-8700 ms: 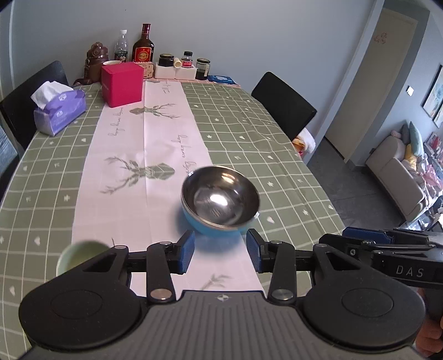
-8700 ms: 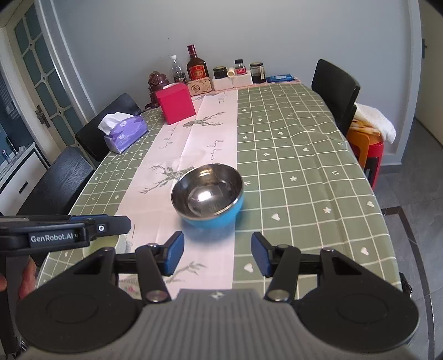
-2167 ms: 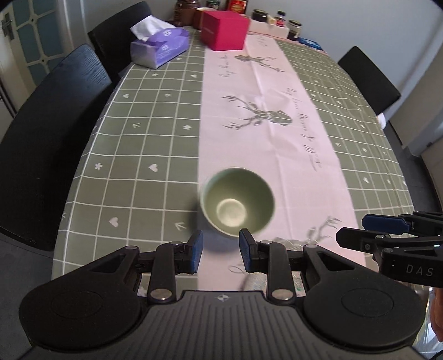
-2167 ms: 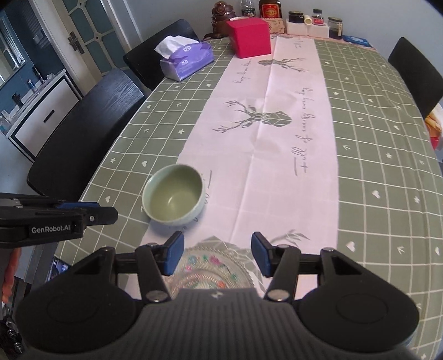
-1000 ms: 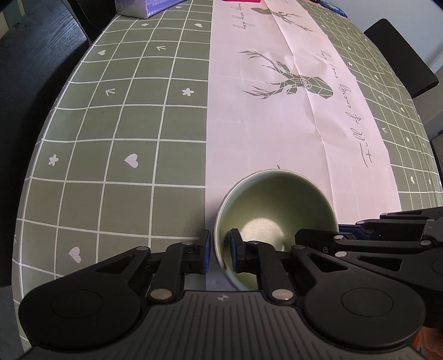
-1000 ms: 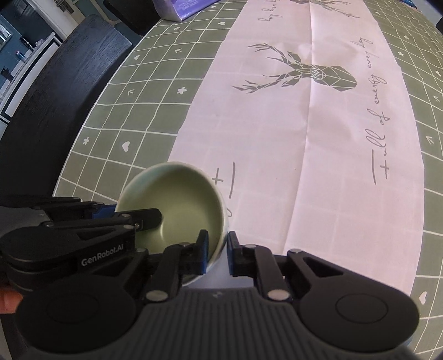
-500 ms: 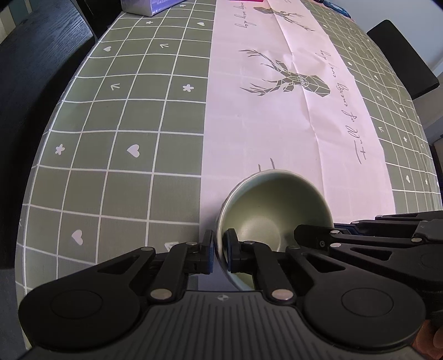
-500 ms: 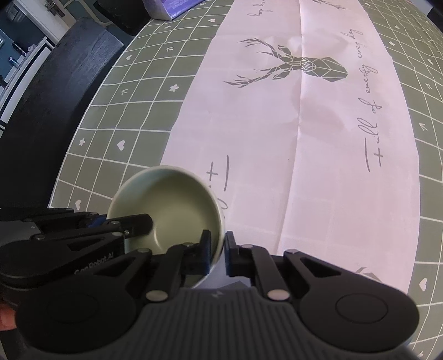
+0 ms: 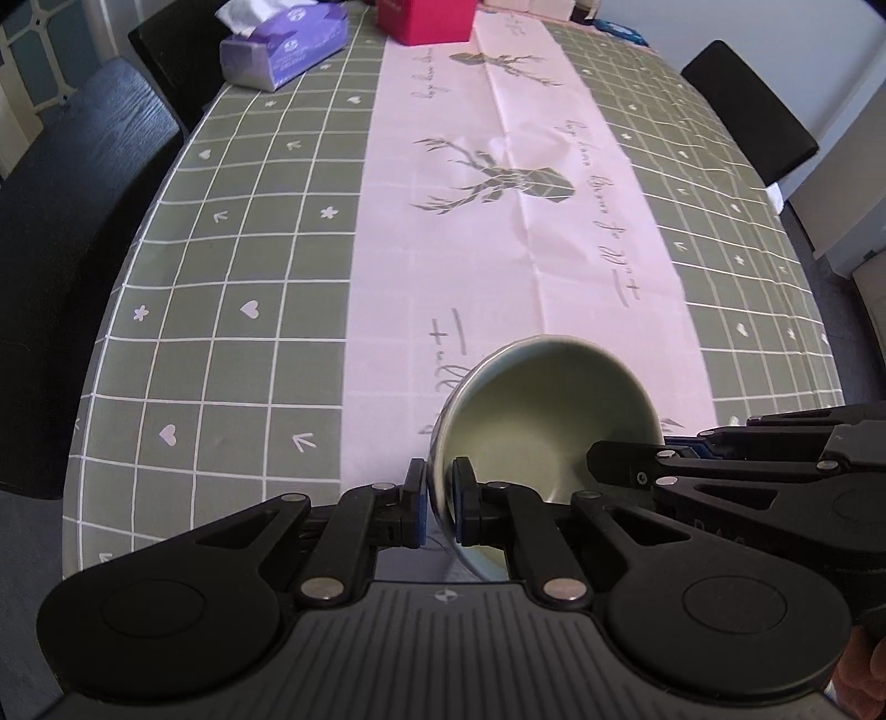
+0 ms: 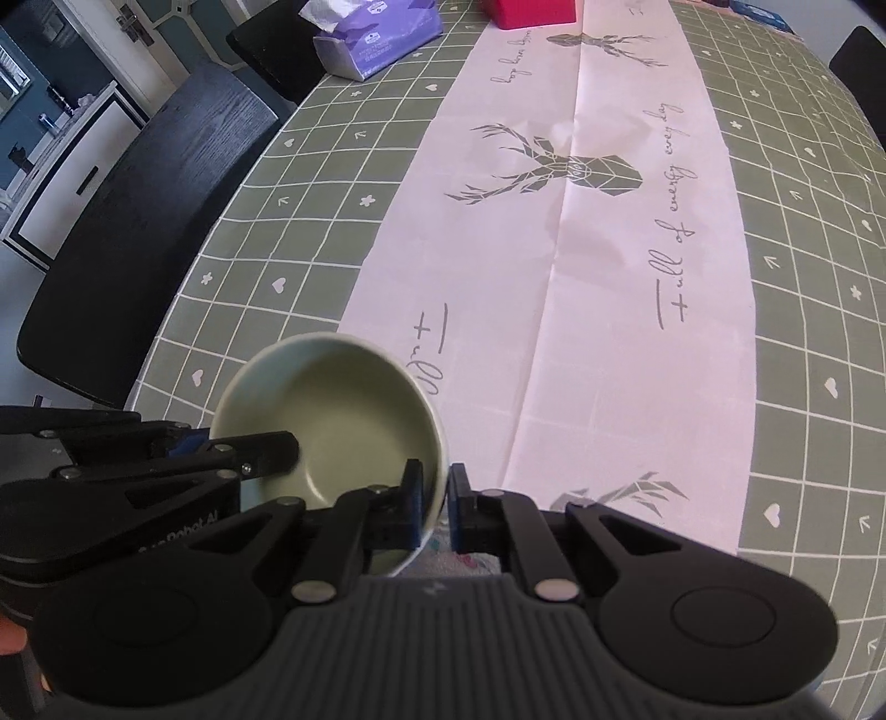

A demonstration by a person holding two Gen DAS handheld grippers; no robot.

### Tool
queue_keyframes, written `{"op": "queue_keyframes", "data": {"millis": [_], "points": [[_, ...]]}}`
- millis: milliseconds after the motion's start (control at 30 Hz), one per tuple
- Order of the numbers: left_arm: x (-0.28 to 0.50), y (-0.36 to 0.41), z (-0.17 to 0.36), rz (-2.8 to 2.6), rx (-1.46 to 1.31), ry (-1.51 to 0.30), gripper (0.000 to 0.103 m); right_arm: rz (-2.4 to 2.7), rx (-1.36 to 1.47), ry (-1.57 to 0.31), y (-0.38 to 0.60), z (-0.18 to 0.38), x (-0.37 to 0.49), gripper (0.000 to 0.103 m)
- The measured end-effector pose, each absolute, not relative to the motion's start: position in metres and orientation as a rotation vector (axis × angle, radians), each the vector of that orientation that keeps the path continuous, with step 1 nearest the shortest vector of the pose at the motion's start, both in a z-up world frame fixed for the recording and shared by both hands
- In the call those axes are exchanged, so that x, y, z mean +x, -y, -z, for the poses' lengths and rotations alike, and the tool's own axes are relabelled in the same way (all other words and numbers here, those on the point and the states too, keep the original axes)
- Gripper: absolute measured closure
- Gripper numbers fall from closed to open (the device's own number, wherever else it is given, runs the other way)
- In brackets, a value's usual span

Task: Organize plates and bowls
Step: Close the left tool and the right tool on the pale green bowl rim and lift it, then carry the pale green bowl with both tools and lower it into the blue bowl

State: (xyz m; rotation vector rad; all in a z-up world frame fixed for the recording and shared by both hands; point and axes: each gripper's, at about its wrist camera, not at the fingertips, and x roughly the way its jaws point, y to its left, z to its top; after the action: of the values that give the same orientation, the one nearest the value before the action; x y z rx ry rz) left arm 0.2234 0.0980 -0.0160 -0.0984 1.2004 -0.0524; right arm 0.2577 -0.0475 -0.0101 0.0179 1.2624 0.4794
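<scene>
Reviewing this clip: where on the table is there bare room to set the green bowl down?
The pink runner lies bare from the green bowl up to the red box, and the green checked cloth either side is bare too, short of the tissue box. It is crowded only at the near edge, where the left gripper and right gripper clamp the bowl's rim.

Green bowl (image 9: 548, 410) pinched at rim by left gripper (image 9: 437, 501), right gripper (image 9: 659, 448) opposite
</scene>
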Motion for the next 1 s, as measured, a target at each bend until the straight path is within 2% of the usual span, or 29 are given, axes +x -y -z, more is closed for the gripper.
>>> {"op": "queue_keyframes", "data": {"millis": [533,733,1000], "points": [[0.159,0.01,-0.035,0.246,0.01,-1.133,0.092,-0.38,-0.007,-1.16,0.154,-0.052,0.175,0.097],[0.145,0.052,-0.027,0.337,0.041,-1.159,0.092,-0.308,-0.018,-1.163,0.198,-0.053,0.149,0.097],[0.141,0.091,0.003,0.4,0.053,-1.238,0.091,-0.238,0.006,-1.221,0.237,-0.026,0.135,0.097]]}}
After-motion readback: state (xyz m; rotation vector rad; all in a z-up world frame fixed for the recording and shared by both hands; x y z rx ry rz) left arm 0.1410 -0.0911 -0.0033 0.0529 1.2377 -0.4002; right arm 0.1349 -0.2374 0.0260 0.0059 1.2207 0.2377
